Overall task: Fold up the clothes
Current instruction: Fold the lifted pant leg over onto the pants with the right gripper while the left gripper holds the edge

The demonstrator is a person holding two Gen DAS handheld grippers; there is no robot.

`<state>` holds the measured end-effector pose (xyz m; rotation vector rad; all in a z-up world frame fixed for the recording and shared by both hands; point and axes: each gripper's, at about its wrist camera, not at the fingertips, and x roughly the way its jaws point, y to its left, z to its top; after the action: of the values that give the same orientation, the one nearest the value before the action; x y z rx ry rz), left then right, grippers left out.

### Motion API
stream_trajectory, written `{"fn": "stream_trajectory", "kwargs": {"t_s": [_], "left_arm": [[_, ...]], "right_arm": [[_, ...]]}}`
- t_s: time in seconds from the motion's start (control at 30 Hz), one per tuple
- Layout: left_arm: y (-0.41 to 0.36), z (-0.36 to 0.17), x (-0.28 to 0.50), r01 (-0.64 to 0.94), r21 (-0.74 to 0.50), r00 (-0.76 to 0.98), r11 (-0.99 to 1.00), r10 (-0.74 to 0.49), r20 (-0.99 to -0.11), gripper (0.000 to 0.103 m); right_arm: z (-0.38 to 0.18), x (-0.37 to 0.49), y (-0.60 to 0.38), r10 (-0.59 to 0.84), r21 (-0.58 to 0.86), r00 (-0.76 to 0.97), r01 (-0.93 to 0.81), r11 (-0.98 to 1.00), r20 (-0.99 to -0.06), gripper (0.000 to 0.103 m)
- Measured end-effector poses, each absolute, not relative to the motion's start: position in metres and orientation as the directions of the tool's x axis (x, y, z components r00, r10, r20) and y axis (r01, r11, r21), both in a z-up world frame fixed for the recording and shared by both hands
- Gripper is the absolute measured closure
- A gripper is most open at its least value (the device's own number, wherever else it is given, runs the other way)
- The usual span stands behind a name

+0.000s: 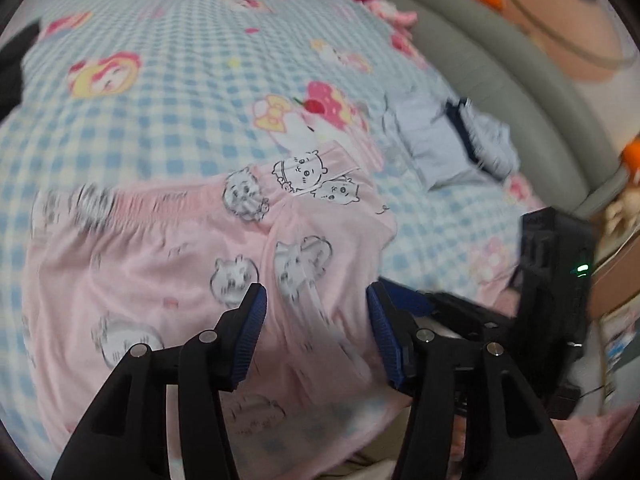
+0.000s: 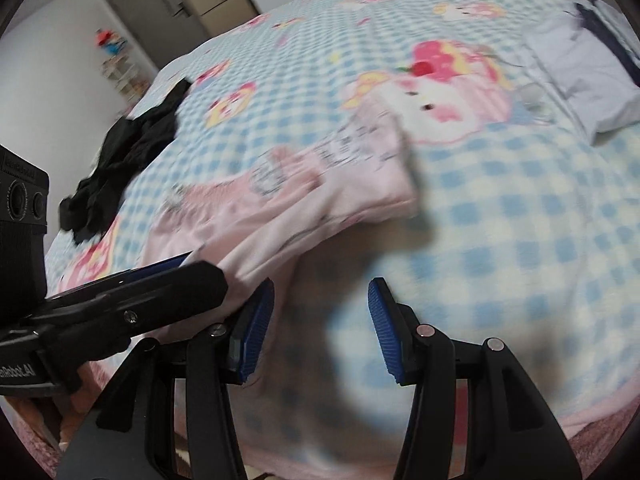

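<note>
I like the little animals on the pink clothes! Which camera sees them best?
The left wrist view. The pink garment fills the middle of that picture, and its cartoon animals are easy to make out. The right wrist view shows it smaller, off to one side and blurred, so the animals are just grey smudges.

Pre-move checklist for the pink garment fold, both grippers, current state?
1. Left gripper open: ok, fingers spread, pink garment beneath them, not pinched.
2. Right gripper open: ok, nothing between its fingers.
3. Right gripper over fabric: not ok, it sits past the garment's edge, over the checked bedsheet.
4. Garment flat: not ok, edge bunched near the right gripper.
5. Landing area free: ok, the folded blue garment and black clothes lie apart.
6. Image sharpness: not ok, both views are motion-blurred.
</note>
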<state>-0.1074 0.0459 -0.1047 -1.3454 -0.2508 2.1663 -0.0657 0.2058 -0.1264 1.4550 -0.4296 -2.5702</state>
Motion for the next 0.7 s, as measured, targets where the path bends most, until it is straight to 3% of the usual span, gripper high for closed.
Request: {"fn": "stream_trajectory", "kwargs": {"t_s": [0.1, 0.3, 0.6, 0.67, 0.7], "left_arm": [[0.059, -0.107, -0.116, -0.352, -0.351, -0.351, -0.868, 0.470, -0.810, 0.090], [0.041, -0.116, -0.109, -0.298, -0.386, -0.363, -0.873, 0.478, -0.800, 0.091], [0.013, -0.122, -0.103, -0.271, -0.438, -0.322, -0.857, 0.510, -0.798, 0.090], [0.008, -0.122, -0.103, -0.269, -0.459, -0.313, -0.847, 0.527, -0.790, 0.087], [0.006, -0.122, -0.103, -0.267, -0.469, -0.308, -0.842, 0.536, -0.786, 0.079]], "right_arm": [[-0.127, -0.069, 0.220, -0.241, 0.316, -0.515, -0.060, -0.947, -0.823, 0.053], [-0.137, -0.081, 0.245, -0.251, 0.349, -0.498, -0.112, -0.931, -0.830, 0.053], [-0.130, -0.122, 0.227, -0.334, 0.377, -0.502, 0.018, -0.926, -0.798, 0.051], [-0.125, -0.124, 0.223, -0.354, 0.386, -0.505, 0.045, -0.921, -0.787, 0.051], [-0.123, -0.124, 0.222, -0.366, 0.395, -0.507, 0.054, -0.917, -0.780, 0.051]]}}
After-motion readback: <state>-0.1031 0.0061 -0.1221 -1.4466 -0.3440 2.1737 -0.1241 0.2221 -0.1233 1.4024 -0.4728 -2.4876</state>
